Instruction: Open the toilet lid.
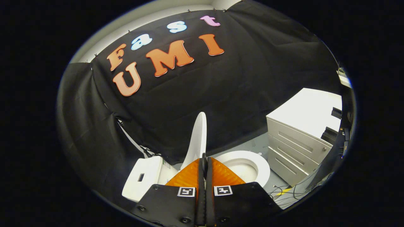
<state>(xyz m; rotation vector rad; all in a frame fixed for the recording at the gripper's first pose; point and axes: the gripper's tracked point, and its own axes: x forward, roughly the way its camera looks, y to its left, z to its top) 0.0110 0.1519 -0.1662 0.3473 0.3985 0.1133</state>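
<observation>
Gripper (pixel 204 156) fingers closed tight together, nothing held. Lid (pixel 197 138) raised upright, edge-on, just ahead of tips. Bowl w/ seat (pixel 249 165) open to its right; tank (pixel 143 178) left. Drawer cabinet (pixel 300 148) further right, cables (pixel 285 190) on floor.

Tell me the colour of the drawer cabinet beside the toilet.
Pale grey-white, seen in the gripper view: drawer cabinet right of the toilet.

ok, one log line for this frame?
toilet lid: raised upright | tool: shut, at lid's lower edge | bowl: exposed | cabinet: beyond bowl
</observation>
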